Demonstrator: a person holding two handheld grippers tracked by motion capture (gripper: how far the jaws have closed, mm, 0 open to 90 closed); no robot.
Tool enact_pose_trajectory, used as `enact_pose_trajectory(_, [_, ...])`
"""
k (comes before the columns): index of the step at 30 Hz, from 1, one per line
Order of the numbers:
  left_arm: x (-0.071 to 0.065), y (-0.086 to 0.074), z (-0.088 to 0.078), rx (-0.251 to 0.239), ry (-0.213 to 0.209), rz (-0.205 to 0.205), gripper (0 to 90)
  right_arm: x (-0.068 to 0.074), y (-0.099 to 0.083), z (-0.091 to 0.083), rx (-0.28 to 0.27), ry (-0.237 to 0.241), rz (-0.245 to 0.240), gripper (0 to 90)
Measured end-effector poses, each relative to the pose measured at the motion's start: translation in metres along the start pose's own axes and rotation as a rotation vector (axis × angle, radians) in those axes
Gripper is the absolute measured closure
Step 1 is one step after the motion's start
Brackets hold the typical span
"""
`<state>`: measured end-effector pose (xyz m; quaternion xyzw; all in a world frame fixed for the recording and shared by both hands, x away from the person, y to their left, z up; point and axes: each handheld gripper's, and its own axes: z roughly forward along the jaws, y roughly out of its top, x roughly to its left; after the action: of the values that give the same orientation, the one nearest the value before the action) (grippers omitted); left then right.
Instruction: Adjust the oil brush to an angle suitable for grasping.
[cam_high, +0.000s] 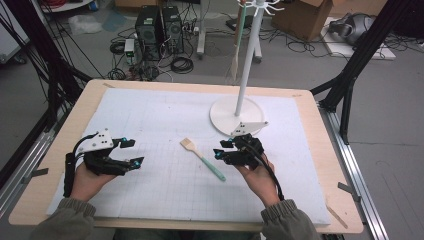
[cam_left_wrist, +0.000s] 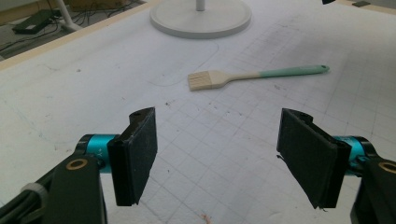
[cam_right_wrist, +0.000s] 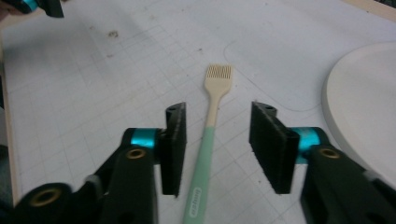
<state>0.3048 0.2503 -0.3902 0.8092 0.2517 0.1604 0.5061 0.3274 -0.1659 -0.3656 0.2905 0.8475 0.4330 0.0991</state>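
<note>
Brush (cam_right_wrist: 212, 122) flat on tabletop (cam_high: 165, 115), handle between right gripper (cam_right_wrist: 219, 149) fingers half-wide and not yet touching, lined up for grasp; left gripper (cam_left_wrist: 224, 156) fingers wide, empty, waiting well apart.

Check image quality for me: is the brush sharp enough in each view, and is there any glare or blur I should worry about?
High view: even, soft light, faint shadows, the brush small but clear. Left gripper view: brush crisp, the fingers near the lens slightly soft. Right gripper view: brush mildly blurred, the white stand base washed out at the right edge; no hard glare anywhere.
</note>
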Motion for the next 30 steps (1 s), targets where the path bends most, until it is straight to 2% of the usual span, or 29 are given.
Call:
enact_pose_trajectory(4, [0.000, 0.000, 0.000, -0.001, 0.001, -0.001, 29.4, 0.004, 0.000, -0.003, 0.000, 0.009, -0.015, 71.1])
enact_pose_trajectory(6, [-0.001, 0.000, 0.000, -0.001, -0.001, -0.002, 29.4, 0.006, 0.000, -0.004, 0.013, 0.020, -0.023, 79.4])
enact_pose_trajectory(9, [-0.001, 0.000, 0.000, -0.003, 0.000, 0.000, 29.4, 0.011, -0.004, -0.007, 0.021, 0.017, -0.036, 82.9])
enact_pose_trajectory(13, [-0.001, 0.000, 0.001, 0.001, -0.001, 0.003, 29.4, 0.014, -0.013, -0.014, 0.013, 0.027, -0.023, 86.1])
enact_pose_trajectory(17, [-0.001, -0.001, 0.002, 0.003, 0.000, 0.001, 29.4, 0.017, -0.025, -0.016, 0.023, 0.013, -0.028, 89.0])
enact_pose_trajectory(27, [-0.002, -0.001, 0.004, 0.004, 0.000, 0.000, 29.4, 0.022, -0.048, 0.002, 0.041, 0.014, -0.016, 89.1])
enact_pose_trajectory(30, [-0.002, -0.002, 0.005, 0.008, 0.000, 0.004, 29.4, 0.023, -0.054, 0.012, 0.068, 0.025, -0.012, 89.1])
